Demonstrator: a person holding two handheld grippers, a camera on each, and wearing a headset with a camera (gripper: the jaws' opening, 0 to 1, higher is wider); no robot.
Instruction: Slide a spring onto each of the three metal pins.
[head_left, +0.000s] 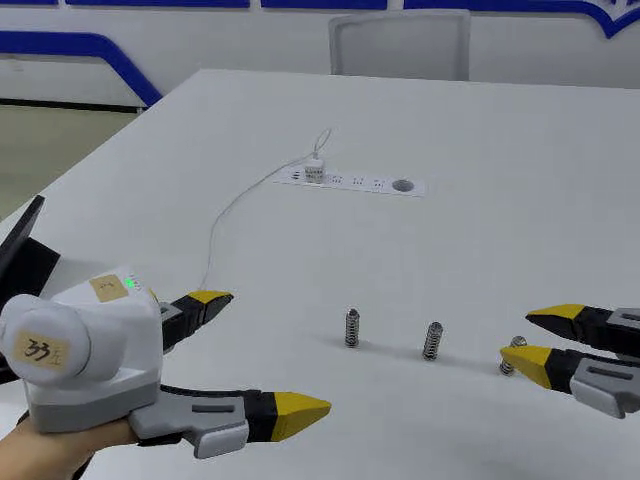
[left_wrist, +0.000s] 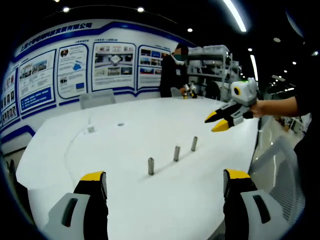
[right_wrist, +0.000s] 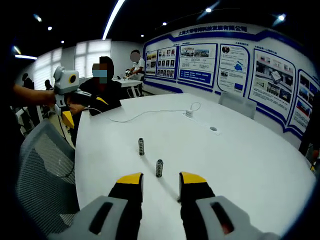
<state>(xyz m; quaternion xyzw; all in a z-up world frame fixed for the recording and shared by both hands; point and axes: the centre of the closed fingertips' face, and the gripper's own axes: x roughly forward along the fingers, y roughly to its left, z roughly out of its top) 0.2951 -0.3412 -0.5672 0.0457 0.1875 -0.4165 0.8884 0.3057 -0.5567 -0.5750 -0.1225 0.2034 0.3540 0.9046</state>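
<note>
Three short upright metal pins stand in a row on the white table (head_left: 480, 150). A coiled spring sits on the left pin (head_left: 352, 327) and on the middle pin (head_left: 433, 340). The right pin (head_left: 513, 347) is partly hidden by my right gripper's (head_left: 535, 335) lower jaw. That gripper is open, with a narrow gap and nothing gripped. My left gripper (head_left: 258, 352) is wide open and empty at the near left, well clear of the pins. The left gripper view shows the row of pins (left_wrist: 176, 153) ahead. In the right gripper view two springs (right_wrist: 159, 168) stand just beyond the fingertips (right_wrist: 131, 178).
A white power strip (head_left: 355, 182) with a plugged adapter and a trailing cable lies at mid-table. A grey chair (head_left: 400, 45) stands at the far edge. A dark object (head_left: 20, 260) sits at the left edge. A mesh chair (right_wrist: 40, 165) stands beside the table.
</note>
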